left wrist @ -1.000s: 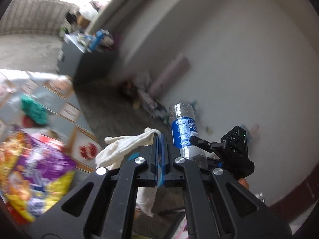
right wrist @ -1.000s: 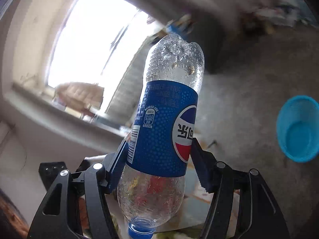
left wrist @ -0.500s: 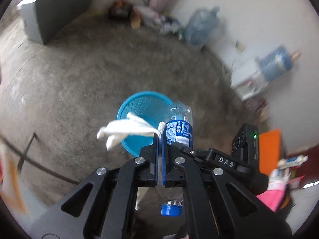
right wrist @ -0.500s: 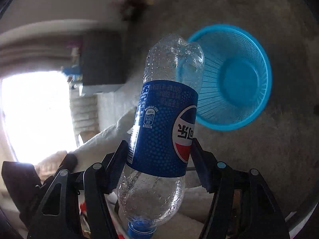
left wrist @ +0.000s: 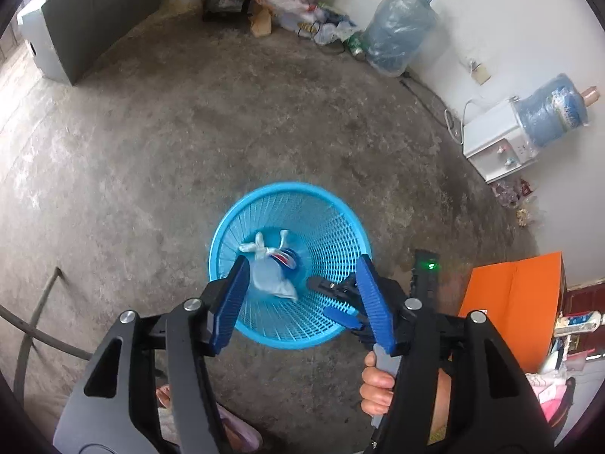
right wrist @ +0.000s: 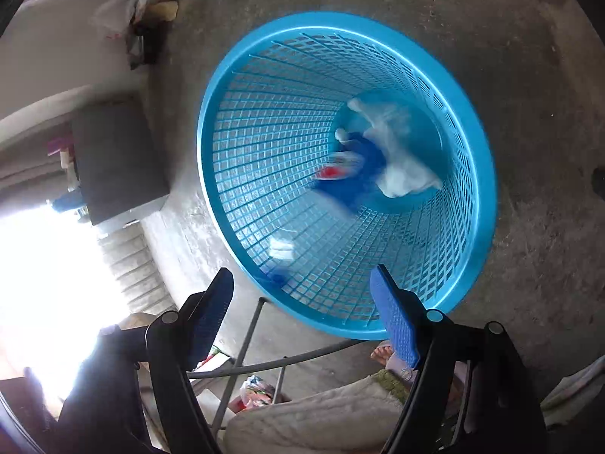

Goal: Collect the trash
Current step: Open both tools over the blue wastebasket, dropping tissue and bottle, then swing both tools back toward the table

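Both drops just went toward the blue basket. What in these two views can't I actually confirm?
- Bottle, right wrist view: motion blur; whether it has settled is unclear.
- Same bottle, left wrist view: the white cloth covers most of it.
- Basket near wall, left wrist view: the open left gripper and right gripper block it.
- Small white scrap, right wrist view: too blurred to identify.
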A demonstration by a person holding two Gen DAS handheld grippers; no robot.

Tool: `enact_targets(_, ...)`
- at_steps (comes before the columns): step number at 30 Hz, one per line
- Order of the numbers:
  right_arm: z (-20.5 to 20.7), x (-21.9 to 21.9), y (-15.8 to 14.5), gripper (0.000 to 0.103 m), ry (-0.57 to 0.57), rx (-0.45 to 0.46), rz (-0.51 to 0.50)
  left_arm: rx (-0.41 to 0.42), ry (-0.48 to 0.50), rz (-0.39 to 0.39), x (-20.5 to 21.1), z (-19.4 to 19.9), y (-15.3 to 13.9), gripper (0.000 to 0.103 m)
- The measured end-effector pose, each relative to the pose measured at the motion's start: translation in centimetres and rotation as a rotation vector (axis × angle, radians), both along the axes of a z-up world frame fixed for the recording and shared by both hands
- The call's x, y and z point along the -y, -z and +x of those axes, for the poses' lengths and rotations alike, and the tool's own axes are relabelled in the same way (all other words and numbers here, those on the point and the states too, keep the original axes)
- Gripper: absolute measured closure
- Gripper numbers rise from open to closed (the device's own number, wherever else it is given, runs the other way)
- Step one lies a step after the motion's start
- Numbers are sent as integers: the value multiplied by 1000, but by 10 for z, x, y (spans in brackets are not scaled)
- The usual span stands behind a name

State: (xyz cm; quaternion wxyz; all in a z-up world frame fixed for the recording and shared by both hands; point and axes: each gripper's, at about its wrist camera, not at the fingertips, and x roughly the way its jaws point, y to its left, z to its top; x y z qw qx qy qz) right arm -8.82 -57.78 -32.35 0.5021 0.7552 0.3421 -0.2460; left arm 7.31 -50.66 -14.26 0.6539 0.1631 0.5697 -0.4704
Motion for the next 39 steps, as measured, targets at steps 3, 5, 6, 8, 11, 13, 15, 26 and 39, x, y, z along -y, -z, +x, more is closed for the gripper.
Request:
enact_targets(3,0,-9,1,30,-24,-11,-27,35,8,-34,-9,-5,-16,46)
enact_targets(5,6,-14,-9,30,-40,-13,-61,48,10,-55,-14,-8,-27,46)
enact_targets(6,-7,-15,-5,30,-49,-11,-80,53,9,-72,-20,-9,-34,46)
enact_targets(8,-7,-18,-23,30,-69,-18,-137,66,6,-108,-35,-13,-52,45)
enact_targets(11,-9,-27,-59,30,-106,-40,-255,87,0,-156,-57,-19,-79,39)
enact_targets(13,-6,-32,-82,30,-130,-56,-345,101,2,-185,-78,-24,-99,37)
enact_targets(15,-2,-43,-114,29,-163,-75,-451,140,4,-217,-99,-30,-121,33)
enact_targets(26,23,-116,-287,8,-330,-178,-1034,269,-77,-308,-236,-32,-202,14)
enact_targets(39,58,-217,-395,7,-527,-2,-1372,460,-424,-435,-448,7,-272,9)
